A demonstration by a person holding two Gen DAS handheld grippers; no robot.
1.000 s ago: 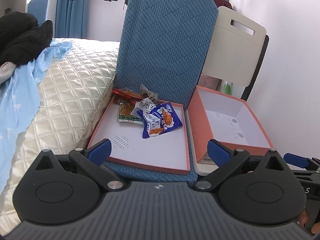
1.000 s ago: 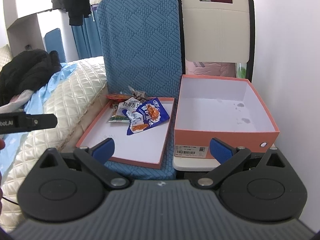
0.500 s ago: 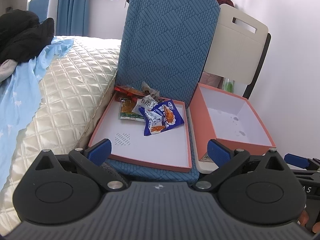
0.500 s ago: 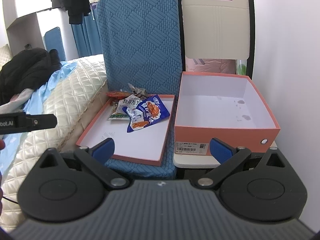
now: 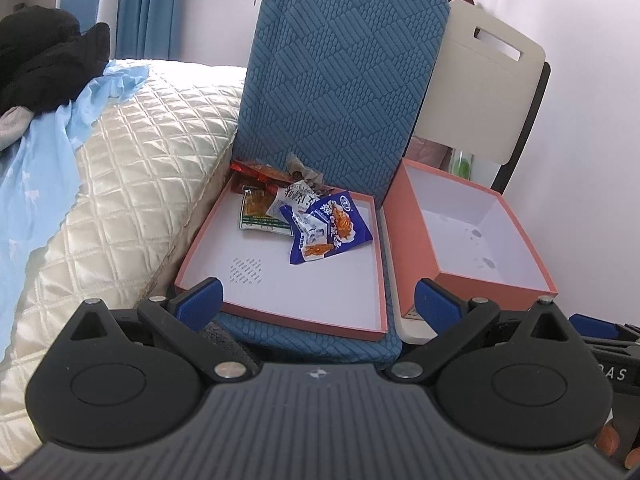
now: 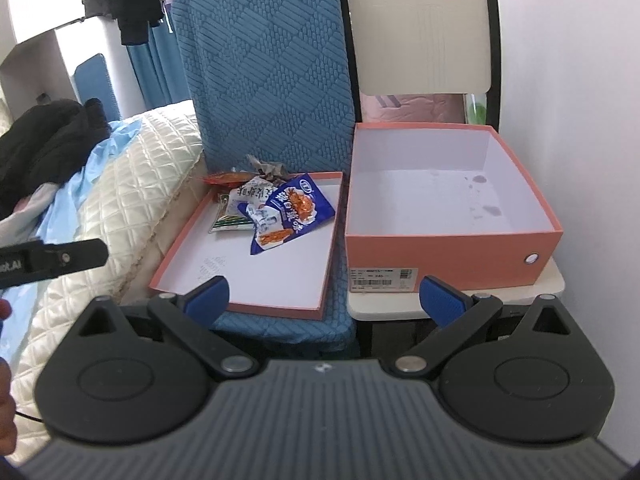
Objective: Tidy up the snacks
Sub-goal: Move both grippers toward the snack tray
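Note:
Several snack packets lie piled at the far end of a shallow pink box lid (image 5: 280, 280) (image 6: 256, 276). A blue packet (image 5: 332, 228) (image 6: 292, 210) is on top, with a green-and-white one (image 5: 258, 218) and a red one (image 5: 256, 170) behind. A deep pink box (image 5: 480, 240) (image 6: 440, 200) stands empty to the right. My left gripper (image 5: 316, 300) is open and empty, short of the lid's near edge. My right gripper (image 6: 324, 296) is open and empty, in front of the gap between lid and box.
The lid rests on a blue padded chair (image 5: 344, 72) (image 6: 272, 72); the box rests on a cream chair (image 5: 488, 76) (image 6: 420, 28). A quilted cream bed (image 5: 120, 168) with blue cloth and black clothes lies left. A white wall (image 6: 580, 100) is close on the right.
Both grippers have drifted slightly closer to the lid and box. Both stay open. The snacks have not moved.

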